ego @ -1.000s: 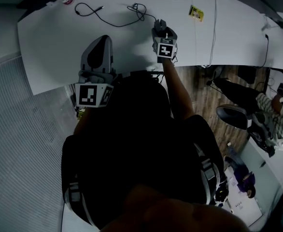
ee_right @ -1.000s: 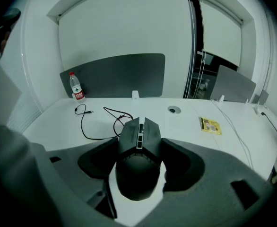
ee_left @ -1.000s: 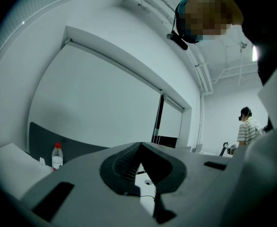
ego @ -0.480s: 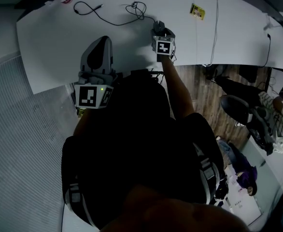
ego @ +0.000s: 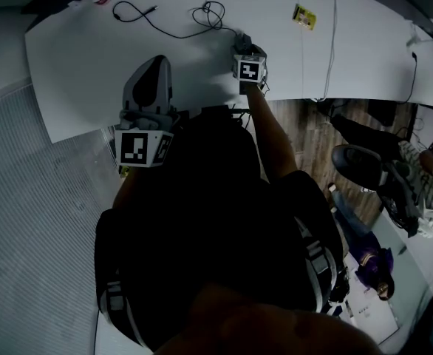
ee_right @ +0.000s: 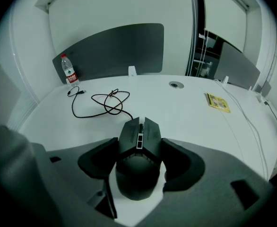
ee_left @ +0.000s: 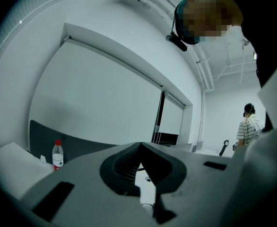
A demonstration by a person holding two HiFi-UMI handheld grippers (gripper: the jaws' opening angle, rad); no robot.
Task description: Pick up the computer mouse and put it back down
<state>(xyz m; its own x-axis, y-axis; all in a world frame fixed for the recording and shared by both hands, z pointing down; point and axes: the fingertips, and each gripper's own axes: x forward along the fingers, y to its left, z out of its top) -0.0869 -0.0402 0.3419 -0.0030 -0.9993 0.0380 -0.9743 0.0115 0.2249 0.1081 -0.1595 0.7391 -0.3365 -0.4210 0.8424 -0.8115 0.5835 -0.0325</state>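
Black computer mouse point(ee_right: 137, 174) sits lengthwise between the right gripper point(ee_right: 138, 148) jaws, clamped on its flanks, cable end pointing away; probably resting on white desk point(ee_right: 190, 112) (left gripper point(ee_left: 141, 145) closed, empty, farther off).

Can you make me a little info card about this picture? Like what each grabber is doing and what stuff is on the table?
Right gripper: jaws closed against both sides of the computer mouse
Left gripper: jaws together, nothing between them
Mouse lifted or resting: cannot tell
black cable: loose loops just beyond the mouse
Also on the table: water bottle at the far left, yellow card off to the right
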